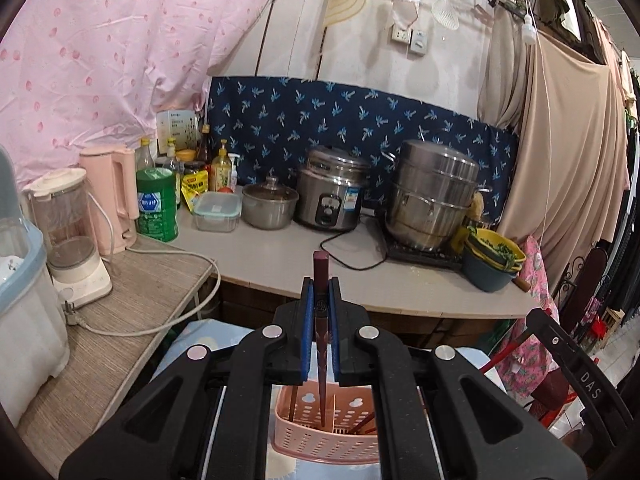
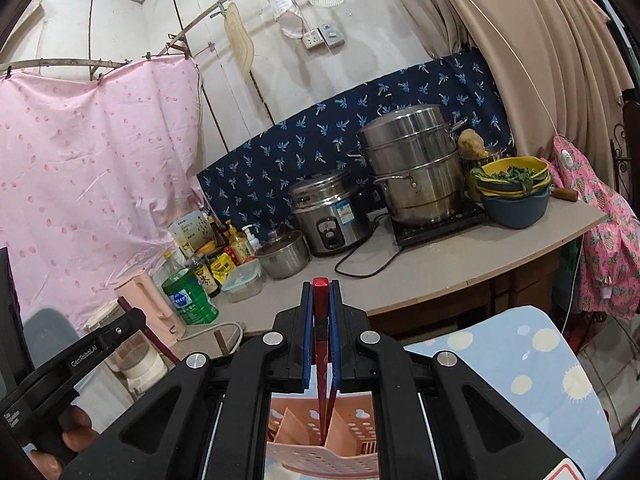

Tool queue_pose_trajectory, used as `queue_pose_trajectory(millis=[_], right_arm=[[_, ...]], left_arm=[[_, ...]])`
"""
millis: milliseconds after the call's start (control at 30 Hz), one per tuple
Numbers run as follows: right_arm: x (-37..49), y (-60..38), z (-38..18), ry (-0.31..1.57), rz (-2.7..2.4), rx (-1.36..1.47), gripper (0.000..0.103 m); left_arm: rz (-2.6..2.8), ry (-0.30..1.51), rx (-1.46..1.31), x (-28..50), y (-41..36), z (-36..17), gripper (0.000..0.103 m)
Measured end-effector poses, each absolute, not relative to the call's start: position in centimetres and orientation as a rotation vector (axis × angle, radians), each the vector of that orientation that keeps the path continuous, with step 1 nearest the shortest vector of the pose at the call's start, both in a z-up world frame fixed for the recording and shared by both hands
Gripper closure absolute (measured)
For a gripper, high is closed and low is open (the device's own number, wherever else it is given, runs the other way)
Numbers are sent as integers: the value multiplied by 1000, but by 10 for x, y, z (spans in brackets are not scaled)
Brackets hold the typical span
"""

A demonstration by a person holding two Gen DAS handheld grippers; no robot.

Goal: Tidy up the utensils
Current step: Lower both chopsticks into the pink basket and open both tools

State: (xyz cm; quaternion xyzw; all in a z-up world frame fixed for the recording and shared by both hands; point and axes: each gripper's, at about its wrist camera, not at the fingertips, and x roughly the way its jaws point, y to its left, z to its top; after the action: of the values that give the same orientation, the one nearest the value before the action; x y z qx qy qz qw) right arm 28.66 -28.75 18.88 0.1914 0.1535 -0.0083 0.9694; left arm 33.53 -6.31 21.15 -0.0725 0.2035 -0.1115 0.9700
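My left gripper [image 1: 321,290] is shut on a dark maroon chopstick [image 1: 320,280] that stands upright between its blue pads, tip pointing down into the pink slotted utensil basket [image 1: 320,438] below. Other chopsticks lean inside that basket. In the right wrist view my right gripper [image 2: 321,292] is shut on a red chopstick [image 2: 320,300], also upright, its tip down in the pink basket [image 2: 316,456] beside a divider. The other gripper [image 2: 76,364] and the hand holding it show at the lower left of that view.
Behind is a grey counter [image 1: 288,264] with a rice cooker [image 1: 332,192], a stacked steel steamer [image 1: 432,196], a small lidded pot [image 1: 269,204], bottles, a green canister [image 1: 157,206], a pink kettle [image 1: 110,196], a blender [image 1: 70,236] and stacked bowls [image 1: 492,264]. A blue patterned cloth [image 2: 532,372] lies under the basket.
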Motion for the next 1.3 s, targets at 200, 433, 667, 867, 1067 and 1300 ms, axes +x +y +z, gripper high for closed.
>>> queue_pose_trajectory(millis=[200, 433, 667, 867, 1067, 1300], right_arm=[[287, -286, 175, 345, -26, 375, 93], [272, -284, 185, 324, -13, 383, 92], [240, -276, 197, 313, 23, 375, 92], [202, -263, 189, 346, 64, 371, 92], [156, -243, 165, 397, 72, 311, 92], [111, -231, 120, 513, 72, 284, 92]], left_arm=[[-233, 451, -162, 339, -60, 196, 95], [-231, 462, -157, 327, -54, 196, 79], [-249, 468, -160, 299, -43, 201, 69], [-266, 502, -145, 264, -36, 190, 69], [-269, 560, -120, 226, -27, 161, 69], [-256, 646, -103, 183, -15, 116, 69]])
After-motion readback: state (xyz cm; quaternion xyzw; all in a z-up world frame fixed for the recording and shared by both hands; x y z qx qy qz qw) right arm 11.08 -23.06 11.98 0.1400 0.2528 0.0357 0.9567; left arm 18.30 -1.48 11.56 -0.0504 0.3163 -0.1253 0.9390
